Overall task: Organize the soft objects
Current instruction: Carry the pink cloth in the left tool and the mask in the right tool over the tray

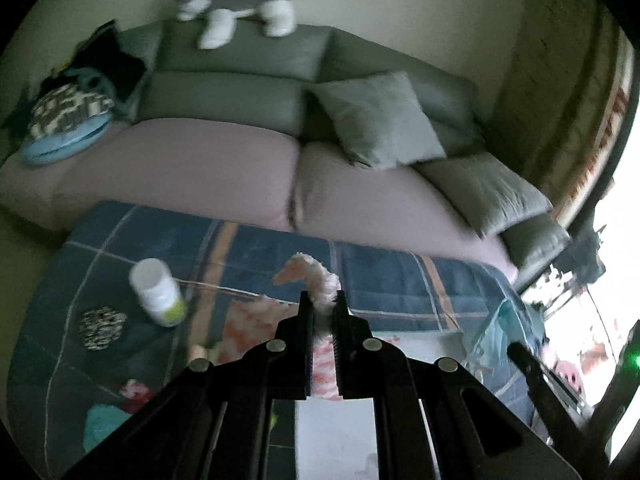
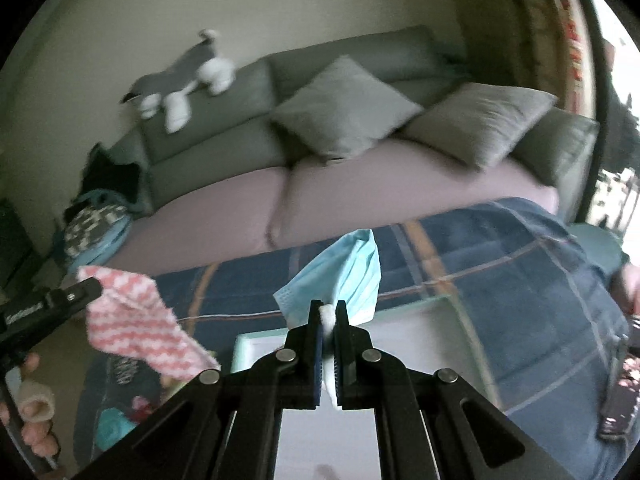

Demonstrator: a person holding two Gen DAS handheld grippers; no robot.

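Surface: low table [image 1: 400, 276] w/ blue plaid cloth, orange + pale stripes; fills lower half of both views.
On table, left side: white bottle [image 1: 158, 292] w/ yellow-green label, lying tilted; dark speckled round pad [image 1: 102, 328] just beside it; red/pink soft item [image 1: 134, 394] and teal soft item [image 1: 106, 430] near the front edge.
On table, right side: pale mint-rimmed tray [image 2: 452, 308], white inside, directly under the right gripper.
Left gripper [image 1: 323, 300]: jaws pressed together, pinching pink-and-white cloth [image 1: 316, 276]; the cloth sticks up past the tips and hangs below, clear of the table.
Right gripper [image 2: 329, 308]: jaws pressed together, pinching light-blue face mask [image 2: 352, 276] by its white ear loop; mask fans out above the tips, over the tray's far rim.
Hand [image 2: 34, 412]: seen in the right view at lower left, gripping the left tool's handle.
Sofa [image 1: 224, 92]: right behind the table; grey back, mauve seat cover.
Cushions: one grey cushion [image 1: 378, 120] leaning on sofa back, second grey cushion [image 1: 486, 190] lying nearer the right arm.
Plush dog [image 1: 240, 4]: grey + white, on top of sofa back, left part.
Sofa left end: heap of patterned + blue fabric [image 1: 66, 124], dark item behind it.
Room: plain pale wall behind sofa; bright window at far right, washed out; pics dim + blurry.
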